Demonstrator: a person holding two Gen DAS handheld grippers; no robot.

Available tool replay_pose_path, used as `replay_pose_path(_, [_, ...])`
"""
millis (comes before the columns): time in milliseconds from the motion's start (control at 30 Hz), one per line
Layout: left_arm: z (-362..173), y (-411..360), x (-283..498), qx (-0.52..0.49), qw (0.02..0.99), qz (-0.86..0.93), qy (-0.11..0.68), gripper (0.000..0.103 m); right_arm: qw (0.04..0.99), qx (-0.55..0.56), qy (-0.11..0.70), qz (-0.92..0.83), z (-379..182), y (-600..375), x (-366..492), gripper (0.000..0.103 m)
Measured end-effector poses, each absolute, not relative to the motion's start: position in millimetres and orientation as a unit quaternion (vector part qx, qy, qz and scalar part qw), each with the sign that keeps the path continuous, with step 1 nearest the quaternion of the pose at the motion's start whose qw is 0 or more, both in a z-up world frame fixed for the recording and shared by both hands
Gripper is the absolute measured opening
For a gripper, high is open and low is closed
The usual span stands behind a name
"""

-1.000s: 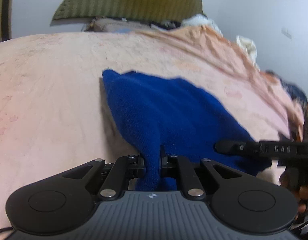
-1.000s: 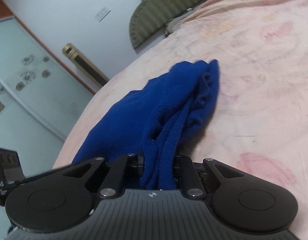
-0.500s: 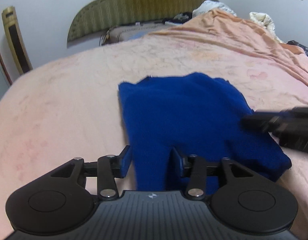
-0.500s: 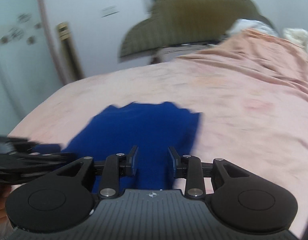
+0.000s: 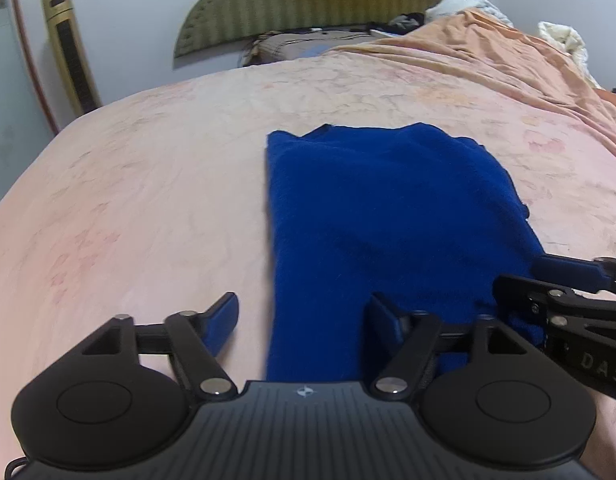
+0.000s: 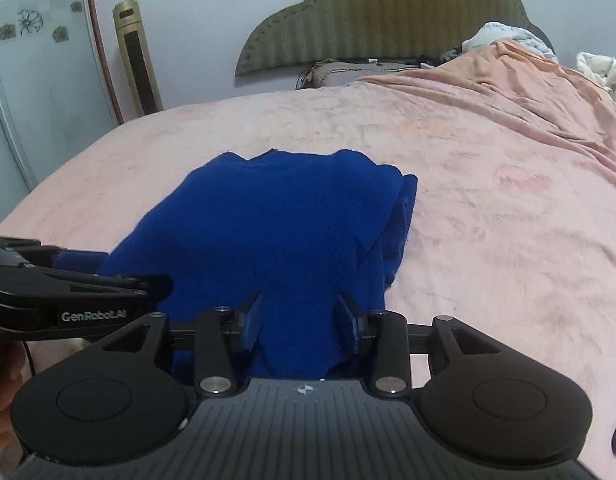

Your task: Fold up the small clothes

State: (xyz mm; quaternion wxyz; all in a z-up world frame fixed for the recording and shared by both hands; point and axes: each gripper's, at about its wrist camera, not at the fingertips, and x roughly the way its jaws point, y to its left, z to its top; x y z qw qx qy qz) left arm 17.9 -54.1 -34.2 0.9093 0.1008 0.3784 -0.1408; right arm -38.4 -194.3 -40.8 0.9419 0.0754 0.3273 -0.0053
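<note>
A blue fleece garment (image 5: pixel 387 208) lies flat and folded on the pink bedspread (image 5: pixel 148 184); it also shows in the right wrist view (image 6: pixel 276 224). My left gripper (image 5: pixel 304 316) is open, its jaws wide apart over the garment's near left edge, holding nothing. My right gripper (image 6: pixel 300 316) is open over the garment's near edge, cloth lying between its jaws but not pinched. The right gripper shows at the right edge of the left wrist view (image 5: pixel 563 300); the left gripper shows at the left of the right wrist view (image 6: pixel 68 280).
A green padded headboard (image 6: pixel 379 20) stands at the far end. An orange blanket (image 6: pixel 527 92) is rumpled at the far right with white bedding (image 6: pixel 599 68) behind. A gold tower fan (image 6: pixel 136 60) stands by the left wall.
Both grippers were shut on the blue garment and holding it up; they lowered it onto the bed, opened and let go. It now lies flat.
</note>
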Motion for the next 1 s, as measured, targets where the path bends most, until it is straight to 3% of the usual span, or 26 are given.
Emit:
replay_pose_path(100, [-34.7, -51.2, 11.3, 0.1, 0.908, -0.14, 0.382, 0.073, 0.943, 0.066, 0.325, -0.006, -40.5, -187.1, -45.8, 0.062])
replay_pose_path(500, [-35.7, -39.9, -9.0, 0.108, 0.905, -0.122, 0.393, 0.078, 0.942, 0.049, 0.33, -0.03, -39.4, -167.4, -68.4, 0.083])
replay_pose_path(1000, [-38.1, -31.0, -17.6, 0.098, 0.898, -0.118, 0.412, 0.078, 0.932, 0.059, 0.353, -0.052, -43.0, -168.0, -83.0, 0.09])
